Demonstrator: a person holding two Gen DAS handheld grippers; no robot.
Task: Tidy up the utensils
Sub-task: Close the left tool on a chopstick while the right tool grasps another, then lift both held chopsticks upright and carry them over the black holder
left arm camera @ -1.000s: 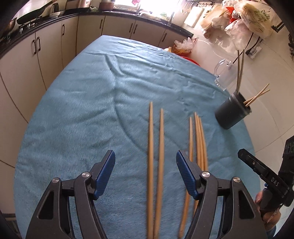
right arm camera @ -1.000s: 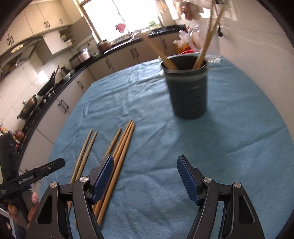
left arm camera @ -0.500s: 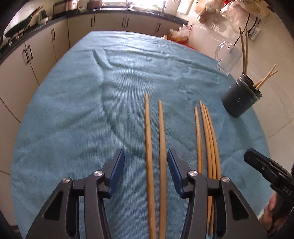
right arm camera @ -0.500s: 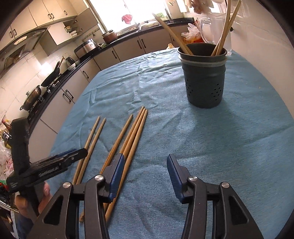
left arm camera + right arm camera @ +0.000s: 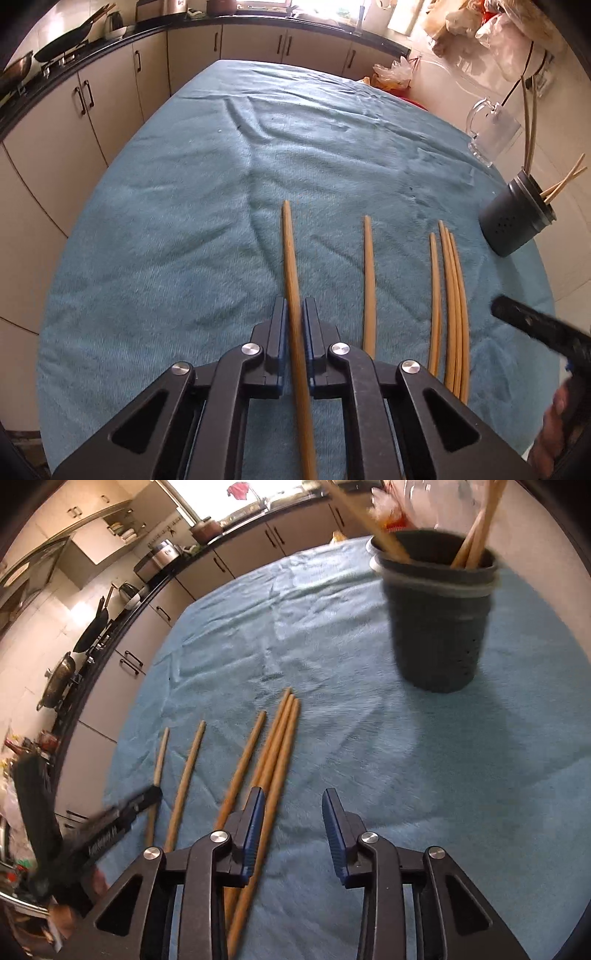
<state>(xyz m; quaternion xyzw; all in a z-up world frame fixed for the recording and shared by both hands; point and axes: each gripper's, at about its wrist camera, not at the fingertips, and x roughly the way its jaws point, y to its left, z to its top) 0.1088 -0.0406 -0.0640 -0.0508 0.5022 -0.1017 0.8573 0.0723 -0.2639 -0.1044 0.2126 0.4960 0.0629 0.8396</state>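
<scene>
The left hand-held gripper [image 5: 294, 325] pinches one chopstick [image 5: 291, 266] on the tabletop [image 5: 166, 221]. The right hand-held gripper [image 5: 293, 825], just closing, stands spread and empty beside the bundle [image 5: 275, 746]. Lift level; tip into the holder [image 5: 437, 627].

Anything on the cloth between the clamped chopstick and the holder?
Yes. In the left wrist view, between the clamped chopstick and the holder lie one lone chopstick, then a bundle of four.

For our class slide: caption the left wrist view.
Left gripper, jaws shut on one chopstick; five lie on the blue cloth.
</scene>
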